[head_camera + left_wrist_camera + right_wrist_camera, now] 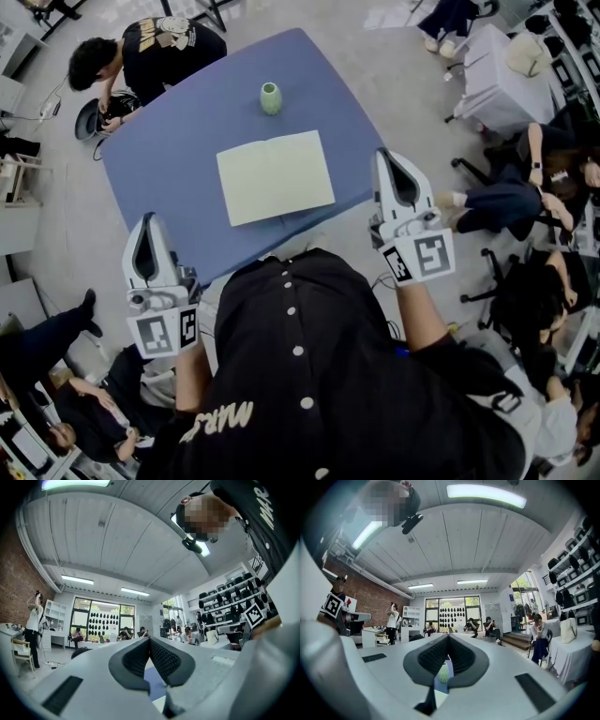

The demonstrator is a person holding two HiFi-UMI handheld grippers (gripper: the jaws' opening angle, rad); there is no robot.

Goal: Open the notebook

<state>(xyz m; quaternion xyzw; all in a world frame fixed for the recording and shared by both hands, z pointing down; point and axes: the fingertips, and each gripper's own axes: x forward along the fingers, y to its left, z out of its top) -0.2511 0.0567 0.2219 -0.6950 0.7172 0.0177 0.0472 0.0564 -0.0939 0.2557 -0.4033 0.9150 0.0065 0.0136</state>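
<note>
black shirt (300,375) with a row of white buttons: lower centre of the head view, closest to the lens, spread along most of the bottom edge.

left tongs (148,225): lower left of the head view, off the near-left edge of the table (178,150), over grey floor. Square-marker cube at the end toward the bottom of the frame. Well apart from the notebook.

left tongs (150,641), own view: jaws pressed together tip to tip, gripping nothing. A strip of blue table top visible through the slot under the tips.

right tongs (384,157): right of centre in the head view, tip at the table's right edge. Near the notebook's right side, not touching it.

right tongs (449,639), own view: jaws likewise closed tip to tip, empty. Far-off green vase (444,673) showing through the slot below the tips, not held.

notebook (275,176): pale yellow-green, closed, lying flat at the middle of the blue table, centre of the head view, between the two tongs and higher in the frame than both.

vase (270,97): small, green, upright, above the notebook in the frame, near the table's far edge, apart from the notebook.

person in a black top (141,52): upper left, bent over at the table's far-left corner.

seated people (525,187): along the right edge.

white-draped table (497,80): upper right.
</note>
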